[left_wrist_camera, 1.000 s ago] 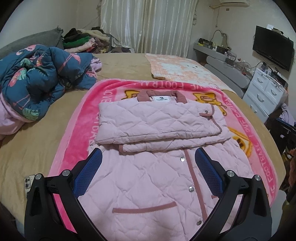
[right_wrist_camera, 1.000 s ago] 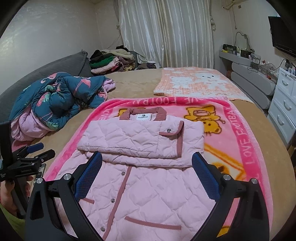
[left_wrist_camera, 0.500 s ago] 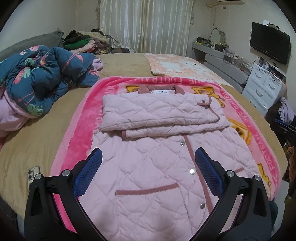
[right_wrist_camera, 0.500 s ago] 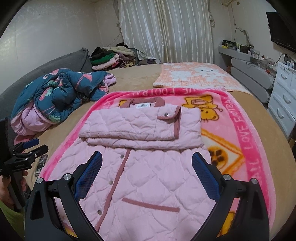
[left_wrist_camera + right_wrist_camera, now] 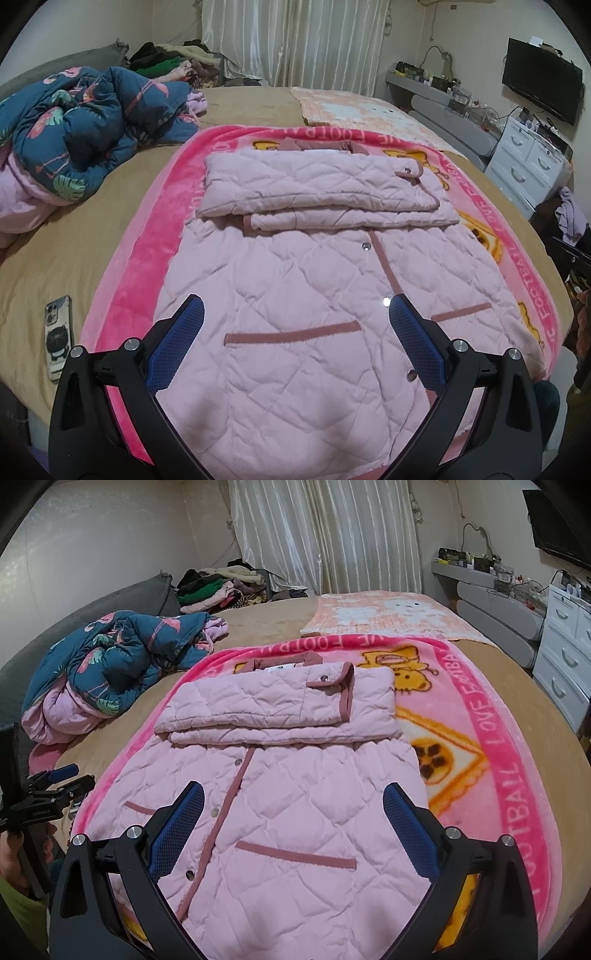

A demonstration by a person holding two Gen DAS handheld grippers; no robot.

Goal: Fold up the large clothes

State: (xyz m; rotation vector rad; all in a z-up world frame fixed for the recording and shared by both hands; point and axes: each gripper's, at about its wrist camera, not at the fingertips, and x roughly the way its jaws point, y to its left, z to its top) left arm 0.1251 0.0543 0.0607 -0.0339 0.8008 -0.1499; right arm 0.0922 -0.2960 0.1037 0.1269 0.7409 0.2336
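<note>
Both grippers gape wide and empty: left gripper (image 5: 293, 332) and right gripper (image 5: 291, 814) hover low over the pink quilted jacket (image 5: 314, 295), sleeves folded mid-frame, on the pink blanket (image 5: 498, 775); flamingo quilt (image 5: 81, 122) upper left.

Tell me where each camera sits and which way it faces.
Left wrist: on the left tongs, above the jacket's hem, facing up the bed toward the curtains; both open fingers show.
Right wrist: on the right tongs, same heading, further right; its open fingers and the left tongs in a hand show.
Shared: pink quilted jacket, pink blanket, flamingo duvet.
</note>
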